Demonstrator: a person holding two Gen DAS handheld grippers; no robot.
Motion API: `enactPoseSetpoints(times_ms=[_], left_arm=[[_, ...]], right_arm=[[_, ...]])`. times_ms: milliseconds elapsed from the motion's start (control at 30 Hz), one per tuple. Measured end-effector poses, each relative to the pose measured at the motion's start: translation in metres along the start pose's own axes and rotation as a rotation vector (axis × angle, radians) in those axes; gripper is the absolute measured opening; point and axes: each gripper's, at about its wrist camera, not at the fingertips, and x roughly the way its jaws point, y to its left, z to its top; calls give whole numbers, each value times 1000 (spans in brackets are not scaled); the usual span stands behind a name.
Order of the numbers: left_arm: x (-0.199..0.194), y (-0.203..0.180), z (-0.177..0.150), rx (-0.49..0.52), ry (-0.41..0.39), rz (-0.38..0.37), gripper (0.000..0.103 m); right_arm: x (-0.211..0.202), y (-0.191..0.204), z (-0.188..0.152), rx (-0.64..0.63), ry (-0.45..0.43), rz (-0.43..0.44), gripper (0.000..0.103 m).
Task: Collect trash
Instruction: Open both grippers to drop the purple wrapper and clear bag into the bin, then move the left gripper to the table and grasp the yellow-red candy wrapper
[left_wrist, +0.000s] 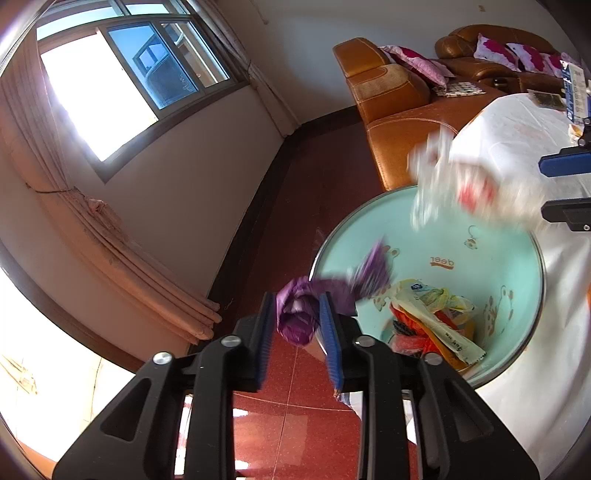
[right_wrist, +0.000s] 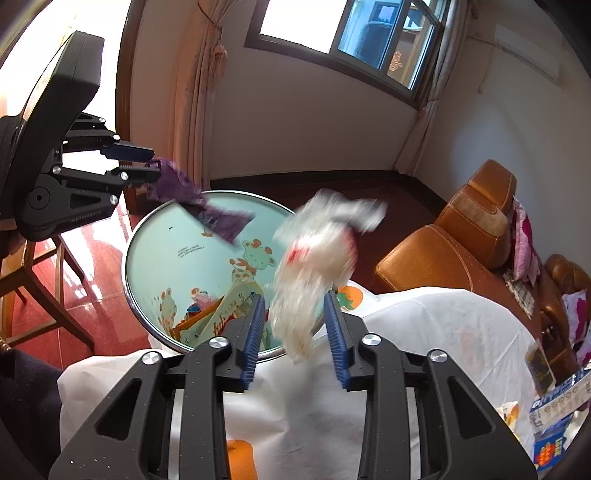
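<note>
A pale green trash bin (left_wrist: 480, 258) with cartoon animals stands beside the table and holds several wrappers (left_wrist: 432, 317); it also shows in the right wrist view (right_wrist: 177, 254). My left gripper (left_wrist: 301, 314) has its jaws apart around a purple wrapper (left_wrist: 303, 314) that hangs over the bin's rim; it also shows in the right wrist view (right_wrist: 192, 199). My right gripper (right_wrist: 295, 317) is open, and a blurred clear plastic wrapper with red print (right_wrist: 317, 258) is in the air between its fingers above the bin; the wrapper also shows in the left wrist view (left_wrist: 461, 184).
A table with a white cloth (right_wrist: 424, 350) lies under my right gripper, with packets (right_wrist: 554, 424) at its right edge. An orange leather sofa (right_wrist: 461, 240) stands behind. A wooden chair (right_wrist: 37, 288) stands left of the bin on the red floor (left_wrist: 295, 424).
</note>
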Motion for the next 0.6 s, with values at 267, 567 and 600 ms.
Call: enactPoseSetpoints(times_ms=[267, 567, 600], left_arm=[[-4, -9, 1, 3, -18, -29, 50], [-9, -28, 6, 11, -23, -88, 57], [-10, -33, 7, 21, -25, -97, 57]], right_arm=[[-2, -3, -7, 20, 8, -14, 36], [-53, -47, -57, 172, 48, -172, 49], [-59, -53, -64, 195, 53, -184, 50]])
